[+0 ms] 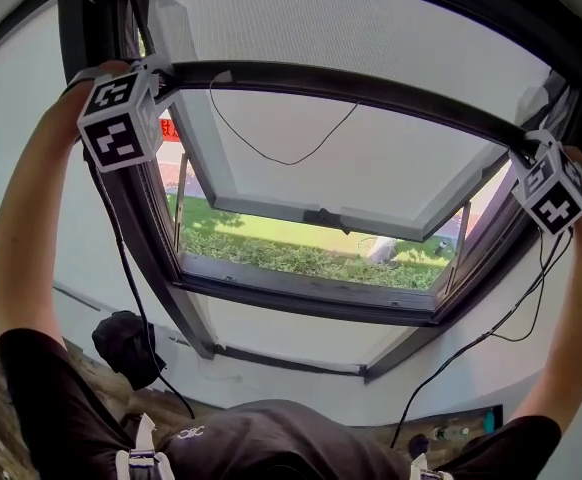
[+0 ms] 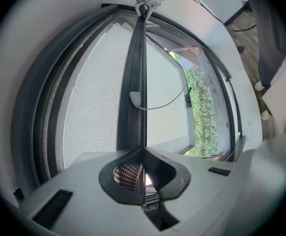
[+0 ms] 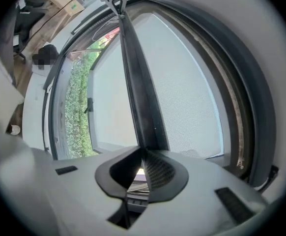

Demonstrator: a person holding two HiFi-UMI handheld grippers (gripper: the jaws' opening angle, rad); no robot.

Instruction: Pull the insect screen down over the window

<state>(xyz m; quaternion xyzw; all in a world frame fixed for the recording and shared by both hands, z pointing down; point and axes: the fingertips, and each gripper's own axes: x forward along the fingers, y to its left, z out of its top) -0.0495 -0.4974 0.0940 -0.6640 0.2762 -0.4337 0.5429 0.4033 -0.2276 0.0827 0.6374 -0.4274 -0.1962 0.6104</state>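
Observation:
The insect screen's dark pull bar (image 1: 341,86) runs across the upper part of the window, with grey mesh (image 1: 351,23) stretched above it. My left gripper (image 1: 163,76) is shut on the bar's left end, its marker cube just below. At the bar's right end my right gripper (image 1: 527,146) is shut on it too. In the left gripper view the bar (image 2: 137,73) leads from my jaws (image 2: 143,152) up to the other gripper, mesh (image 2: 91,102) at its left. The right gripper view mirrors this: bar (image 3: 138,82), jaws (image 3: 143,154), mesh (image 3: 187,82).
Below the bar the glass sash (image 1: 371,168) is tilted open outward, with grass and a hedge (image 1: 301,253) beyond. A thin cord loop (image 1: 281,153) hangs from the bar. Black cables trail from both grippers. A dark object (image 1: 126,343) lies by the lower left frame.

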